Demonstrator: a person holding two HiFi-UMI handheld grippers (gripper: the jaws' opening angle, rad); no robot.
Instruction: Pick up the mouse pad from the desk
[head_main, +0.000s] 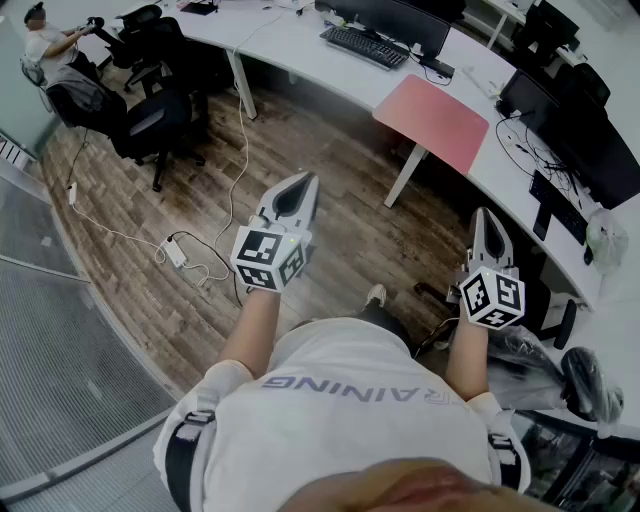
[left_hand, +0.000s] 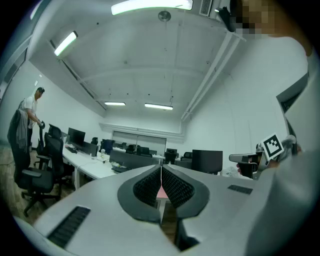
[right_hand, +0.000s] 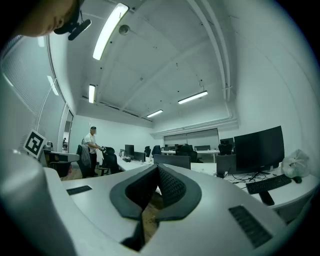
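The pink mouse pad (head_main: 432, 120) lies on the white curved desk (head_main: 300, 50), hanging slightly over its front edge. Both grippers are held level over the wooden floor, well short of the desk. My left gripper (head_main: 301, 182) is shut with nothing between its jaws, and a sliver of the pink mouse pad (left_hand: 162, 192) shows past them in the left gripper view. My right gripper (head_main: 484, 216) is also shut and empty, to the right of and below the pad. In the right gripper view its jaws (right_hand: 157, 168) meet in front of desks and monitors.
A keyboard (head_main: 364, 46) and monitors sit on the desk behind the pad. A white desk leg (head_main: 405, 175) stands under it. A power strip (head_main: 175, 252) with cables lies on the floor at the left. Black office chairs (head_main: 150, 120) and a person (head_main: 50, 45) are far left.
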